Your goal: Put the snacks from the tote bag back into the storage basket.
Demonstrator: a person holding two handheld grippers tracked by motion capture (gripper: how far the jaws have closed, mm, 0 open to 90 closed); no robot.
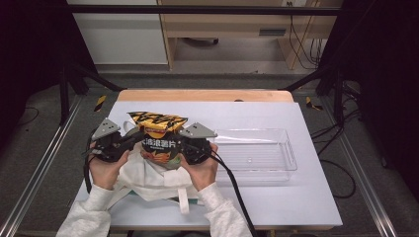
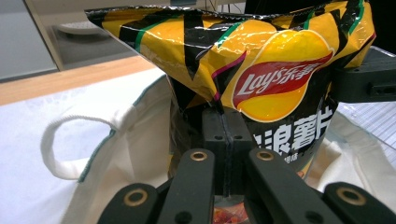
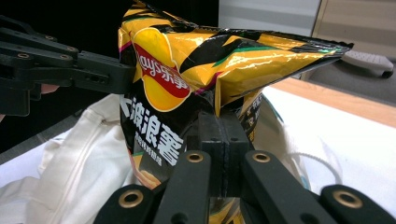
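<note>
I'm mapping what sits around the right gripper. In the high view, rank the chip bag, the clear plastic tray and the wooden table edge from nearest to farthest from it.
1. Chip bag: pinched by the right gripper, on its left side.
2. Clear plastic tray: just to its right on the white table surface.
3. Wooden table edge: farthest, along the table's far side.

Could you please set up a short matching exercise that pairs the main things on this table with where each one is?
Things:
1. chip bag
2. cloth bag
3. clear tray
4. left gripper

Places:
a. lying under the person's hands
b. at the table's right side, holding nothing
c. pinched from both sides, above the cloth
d. clamped on the snack's left edge

Pairs: 1-c, 2-a, 3-b, 4-d
</note>
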